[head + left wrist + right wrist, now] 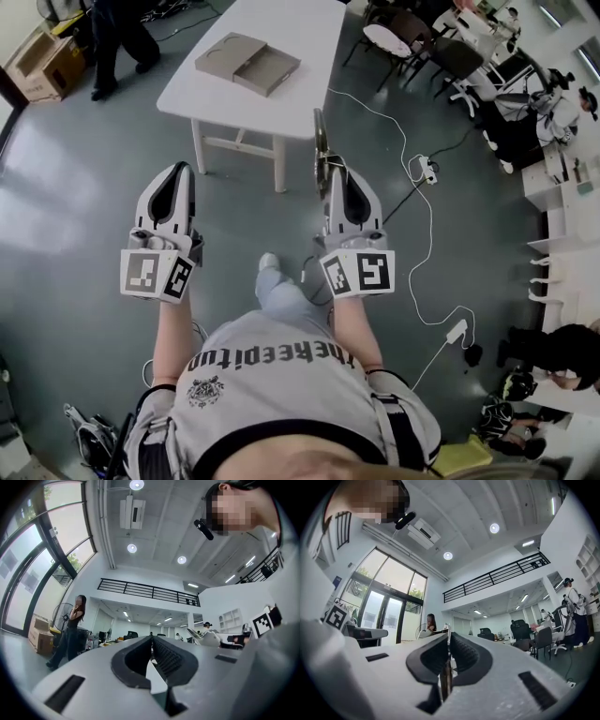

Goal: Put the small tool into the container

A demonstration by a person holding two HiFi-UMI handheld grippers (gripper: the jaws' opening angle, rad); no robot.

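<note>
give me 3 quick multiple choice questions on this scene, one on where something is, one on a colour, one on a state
1. Where is the container?
A. on the floor
B. on the table
C. on a chair

2. What colour is the table?
A. white
B. black
C. red

3. How is the right gripper?
A. wide open and empty
B. shut on the small tool
C. out of view

Answers:
1. B, the flat box lies on the tabletop in the head view.
2. A, its top and legs are white.
3. B, the thin tool sticks out forward from between the closed fingers.
</note>
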